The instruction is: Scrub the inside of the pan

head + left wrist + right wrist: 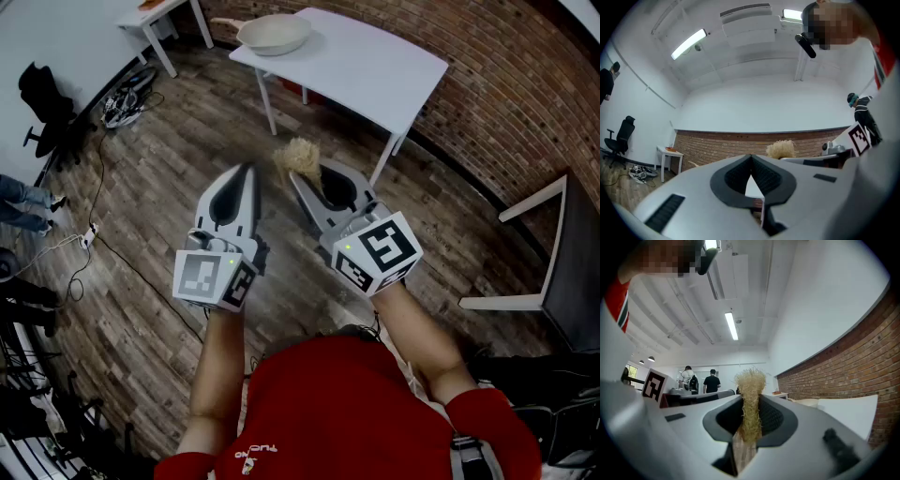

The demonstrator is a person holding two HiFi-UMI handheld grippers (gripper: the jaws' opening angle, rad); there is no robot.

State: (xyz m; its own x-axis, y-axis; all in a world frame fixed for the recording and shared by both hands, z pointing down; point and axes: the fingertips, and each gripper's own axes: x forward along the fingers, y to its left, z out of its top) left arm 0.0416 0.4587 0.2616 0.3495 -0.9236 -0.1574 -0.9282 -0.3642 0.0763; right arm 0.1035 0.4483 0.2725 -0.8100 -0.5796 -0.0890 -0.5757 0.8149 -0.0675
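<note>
pan (274,34) on bench (375,66), well apart from both tools. right hand-held gripper (302,183) clamped on fibre scrubber (750,394); left hand-held gripper (751,158) closed, empty. approach bench first; steady pan w/ left; press scrubber flat inside, circular strokes.

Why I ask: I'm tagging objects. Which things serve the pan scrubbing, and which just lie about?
For the job: pan, scrubber, right gripper holding it, white table under the pan.

Lying about: office chair, floor cables, side table, white-framed chair.
</note>
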